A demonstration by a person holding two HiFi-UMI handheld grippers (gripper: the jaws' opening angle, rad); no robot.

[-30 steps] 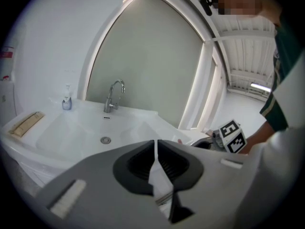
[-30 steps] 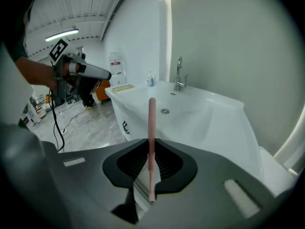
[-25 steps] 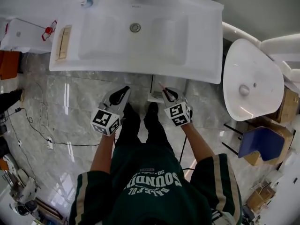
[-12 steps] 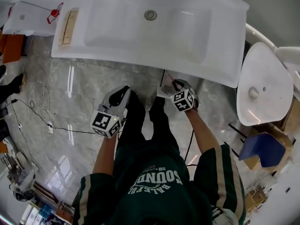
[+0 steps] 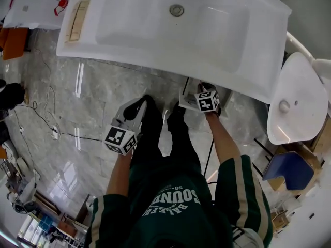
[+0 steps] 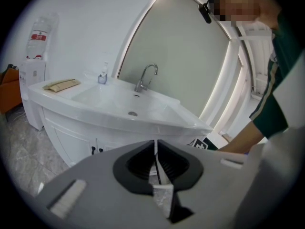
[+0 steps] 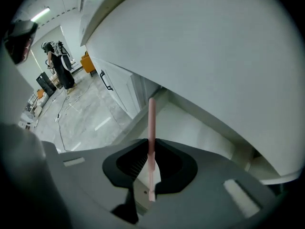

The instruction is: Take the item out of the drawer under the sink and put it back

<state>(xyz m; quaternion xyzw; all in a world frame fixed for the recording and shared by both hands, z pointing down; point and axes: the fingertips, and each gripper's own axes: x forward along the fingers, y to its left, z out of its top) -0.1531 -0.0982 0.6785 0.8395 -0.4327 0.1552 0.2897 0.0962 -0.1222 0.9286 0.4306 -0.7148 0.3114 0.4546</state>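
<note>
As held, pink stick points ahead — toward drawer.

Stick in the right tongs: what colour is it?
Pale pink. The stick shows best in the right gripper view.

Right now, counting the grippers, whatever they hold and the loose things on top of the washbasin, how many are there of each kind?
2 handheld two-jaw grippers: left gripper, right gripper
1 thin pink stick, clamped in the right gripper
1 tan rectangular bar on the white washbasin
1 small pale bottle beside the chrome tap
Total: 5
</note>
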